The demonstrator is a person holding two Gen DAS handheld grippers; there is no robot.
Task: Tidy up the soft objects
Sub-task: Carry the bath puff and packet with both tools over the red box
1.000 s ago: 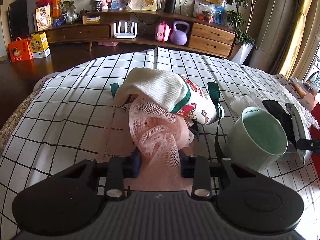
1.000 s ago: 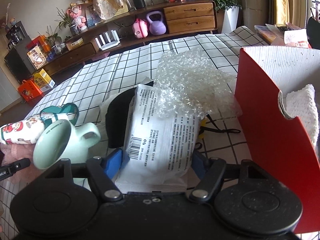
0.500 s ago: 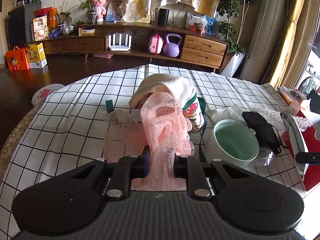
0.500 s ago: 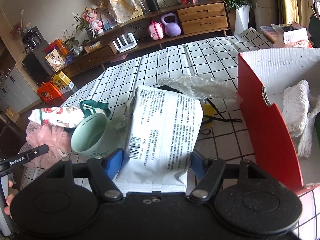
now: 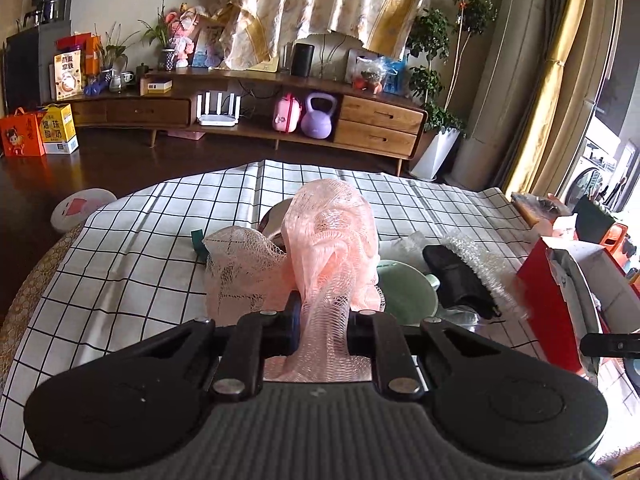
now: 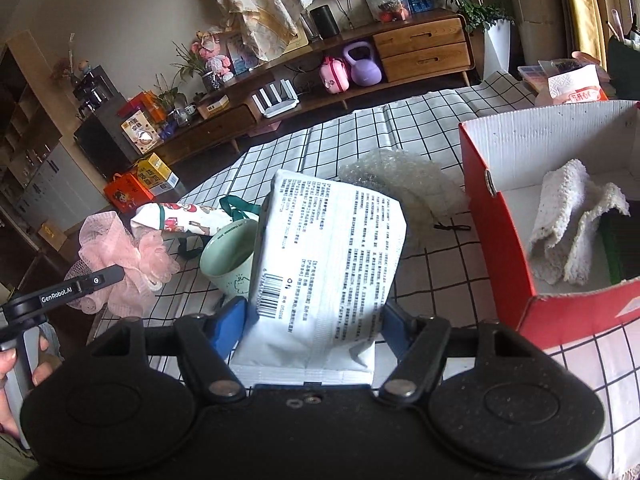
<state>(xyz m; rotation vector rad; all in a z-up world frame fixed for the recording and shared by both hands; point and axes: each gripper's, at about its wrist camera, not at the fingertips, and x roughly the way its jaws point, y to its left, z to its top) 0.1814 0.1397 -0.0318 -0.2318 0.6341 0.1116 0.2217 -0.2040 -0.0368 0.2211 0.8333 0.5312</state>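
Left wrist view: the left gripper (image 5: 322, 314) has just clamped onto the pink loofah (image 5: 332, 248) and raised it off the checked surface (image 5: 132, 248). Beside it, the right gripper (image 6: 314, 314) grips a white pack (image 6: 332, 256), also lifted, near the red box (image 6: 496, 224), likely next for both.

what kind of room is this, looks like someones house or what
Most likely a home living room. A long wooden media console lines the wall with a wifi router and purple kettlebell on its shelf, potted plants stand beside curtains, and a checked cloth covers the work surface.
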